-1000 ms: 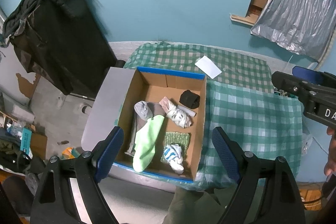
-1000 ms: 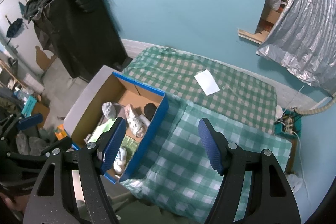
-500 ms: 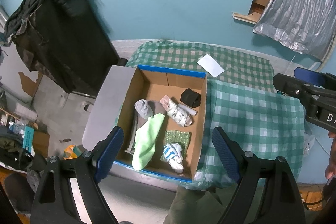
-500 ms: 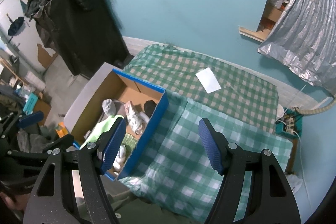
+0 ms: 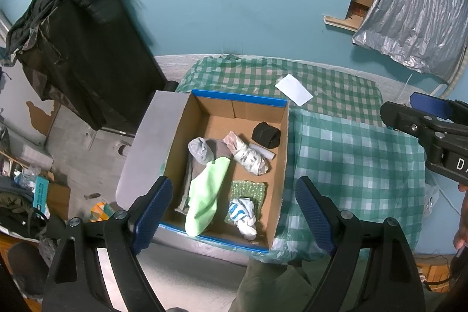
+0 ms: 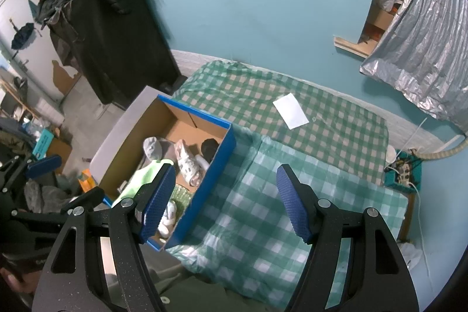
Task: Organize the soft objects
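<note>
A blue-rimmed cardboard box (image 5: pixel 242 100) sits at the left edge of a table with a green checked cloth (image 5: pixel 351 154). Inside lie a light green sock (image 5: pixel 207 192), a grey sock (image 5: pixel 200 149), a black rolled sock (image 5: pixel 266 135), a white patterned bundle (image 5: pixel 250 157), a green textured pad (image 5: pixel 248 189) and a blue-white sock (image 5: pixel 242 214). My left gripper (image 5: pixel 234 212) is open and empty, high above the box. My right gripper (image 6: pixel 228 201) is open and empty, above the cloth beside the box (image 6: pixel 204 125); it also shows in the left wrist view (image 5: pixel 430 119).
A white paper (image 5: pixel 294 89) lies on the cloth behind the box. A dark cabinet draped with black clothes (image 5: pixel 79 48) stands at the left. A silver curtain (image 5: pixel 418 8) hangs at the right. Clutter covers the floor (image 5: pixel 38 189) at the left. A power strip (image 6: pixel 405 168) sits right of the table.
Both grippers have drifted slightly, so the box and table sit a little lower and to the right in view. Nothing was grasped or released.
</note>
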Available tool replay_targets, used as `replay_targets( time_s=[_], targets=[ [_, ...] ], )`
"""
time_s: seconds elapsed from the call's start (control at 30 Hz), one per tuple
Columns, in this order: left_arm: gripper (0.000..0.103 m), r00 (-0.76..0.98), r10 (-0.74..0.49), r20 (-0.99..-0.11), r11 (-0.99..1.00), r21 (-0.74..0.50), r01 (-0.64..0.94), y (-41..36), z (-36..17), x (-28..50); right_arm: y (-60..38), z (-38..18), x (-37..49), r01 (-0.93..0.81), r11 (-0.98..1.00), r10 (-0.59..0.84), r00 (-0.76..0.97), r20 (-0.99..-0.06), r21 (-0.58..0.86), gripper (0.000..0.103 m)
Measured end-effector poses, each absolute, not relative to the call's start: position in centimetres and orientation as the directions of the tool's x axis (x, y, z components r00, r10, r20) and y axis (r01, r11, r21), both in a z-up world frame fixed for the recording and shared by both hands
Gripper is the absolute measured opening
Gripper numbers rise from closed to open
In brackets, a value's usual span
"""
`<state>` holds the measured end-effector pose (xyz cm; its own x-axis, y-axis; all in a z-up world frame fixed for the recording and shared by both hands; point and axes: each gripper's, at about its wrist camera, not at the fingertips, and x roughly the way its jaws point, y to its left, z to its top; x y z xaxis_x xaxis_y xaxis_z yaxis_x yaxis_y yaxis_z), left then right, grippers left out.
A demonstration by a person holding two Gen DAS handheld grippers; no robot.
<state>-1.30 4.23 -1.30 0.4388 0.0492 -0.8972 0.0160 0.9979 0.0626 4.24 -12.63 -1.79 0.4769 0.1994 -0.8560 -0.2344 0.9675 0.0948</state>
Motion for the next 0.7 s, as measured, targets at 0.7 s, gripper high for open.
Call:
replay_targets(
  time_s=[0.7],
  targets=[
    [0.087, 0.431, 0.047, -0.901, 0.998, 0.063, 0.023, 4.69, -1.48, -1.49, -12.43, -2.01, 3.62, -0.232, 0.968, 0.198, 0.474, -0.858, 0.095, 0.071]
  ],
)
